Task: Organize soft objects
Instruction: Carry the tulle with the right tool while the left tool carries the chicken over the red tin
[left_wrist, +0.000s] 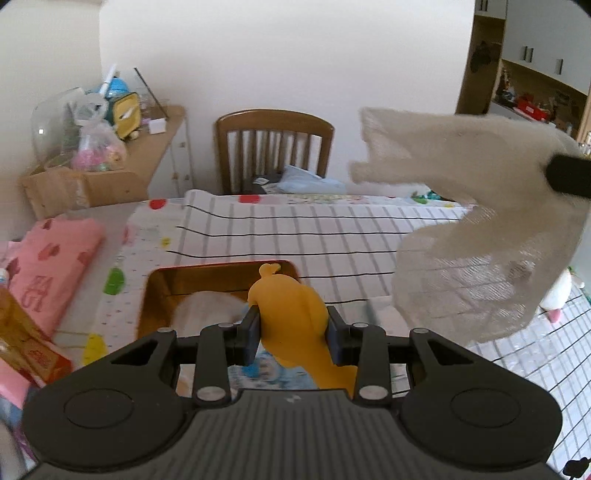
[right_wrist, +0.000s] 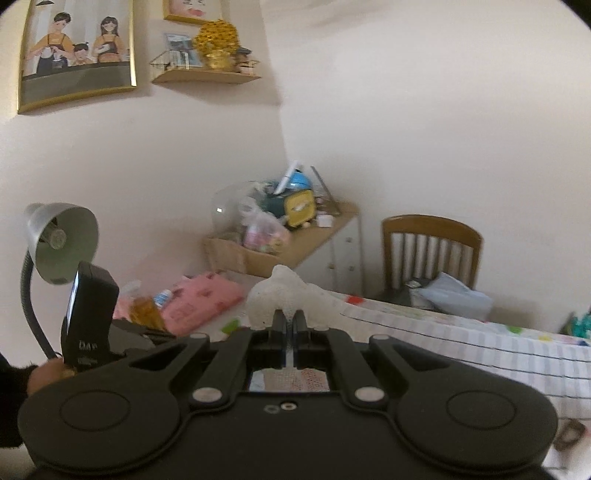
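My left gripper (left_wrist: 291, 330) is shut on a soft orange toy (left_wrist: 291, 314) and holds it just above the near edge of an open brown box (left_wrist: 162, 291). A white fluffy object (left_wrist: 207, 310) lies inside the box. My right gripper (right_wrist: 290, 325) is shut on a beige mesh cloth (right_wrist: 280, 291). In the left wrist view the same cloth (left_wrist: 461, 221) hangs in the air at the right, above the table, from a dark gripper finger (left_wrist: 569, 177).
The table has a white checked cover (left_wrist: 295, 232). A folded pink cloth (left_wrist: 48, 258) lies at the left. A wooden chair (left_wrist: 273, 147) stands behind the table. A side shelf (left_wrist: 147, 144) holds clutter. A desk lamp (right_wrist: 62, 240) stands at the left. A white plush (left_wrist: 557, 295) lies at the right.
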